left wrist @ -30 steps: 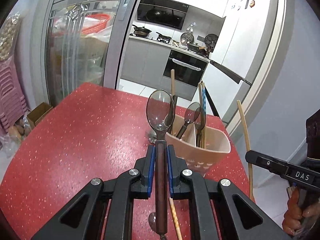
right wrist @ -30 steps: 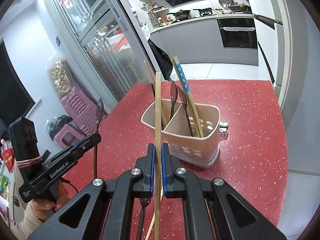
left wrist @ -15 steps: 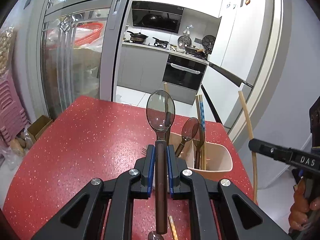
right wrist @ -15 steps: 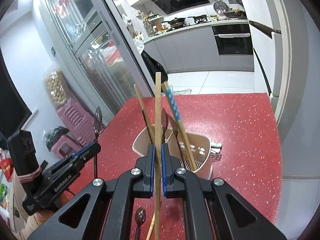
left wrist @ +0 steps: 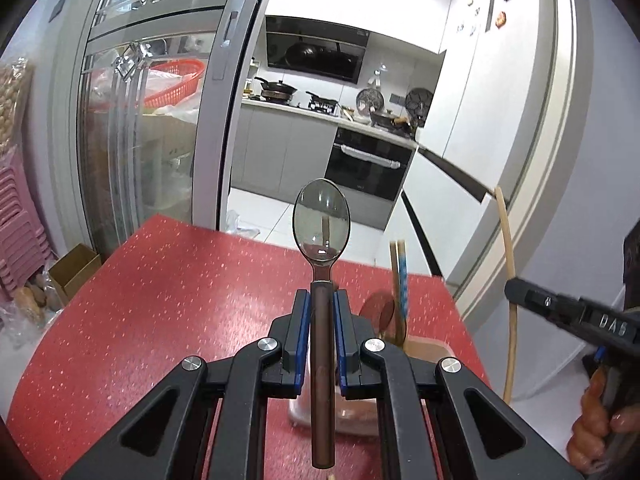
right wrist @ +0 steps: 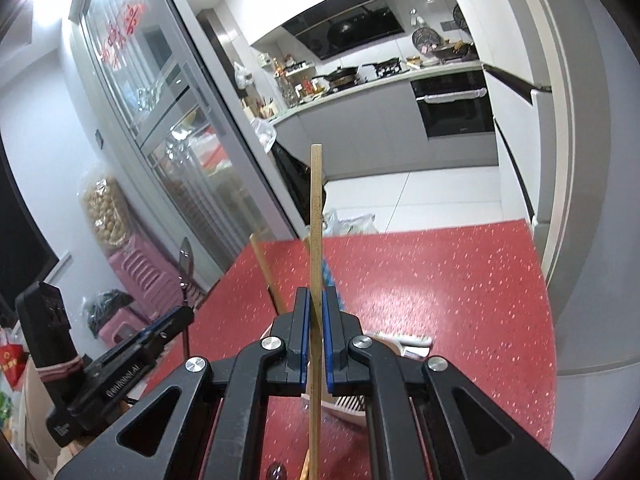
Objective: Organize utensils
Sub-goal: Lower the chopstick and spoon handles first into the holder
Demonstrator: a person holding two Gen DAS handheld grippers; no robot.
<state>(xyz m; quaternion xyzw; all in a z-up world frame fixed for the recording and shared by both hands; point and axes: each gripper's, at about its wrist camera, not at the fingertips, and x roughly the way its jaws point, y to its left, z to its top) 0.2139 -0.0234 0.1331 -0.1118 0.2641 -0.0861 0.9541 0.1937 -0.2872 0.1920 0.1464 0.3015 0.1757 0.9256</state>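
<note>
My left gripper is shut on a brown-handled spoon, bowl pointing up and away, held above the red table. My right gripper is shut on a single wooden chopstick that stands nearly upright. Under both grippers sits the beige utensil holder, mostly hidden behind the fingers; a spoon and blue-patterned chopsticks stick out of it. In the left wrist view the right gripper and its chopstick appear at the right. The left gripper shows at the left of the right wrist view.
A glass sliding door stands beyond the table's left side. Past the table's far edge lies the kitchen floor, with an oven behind it. Pink stools and a cardboard box are on the floor at the left. A person's hand grips the right tool.
Both grippers have risen with their utensils. The holder has slid down in both views and is now largely hidden under the fingers.
</note>
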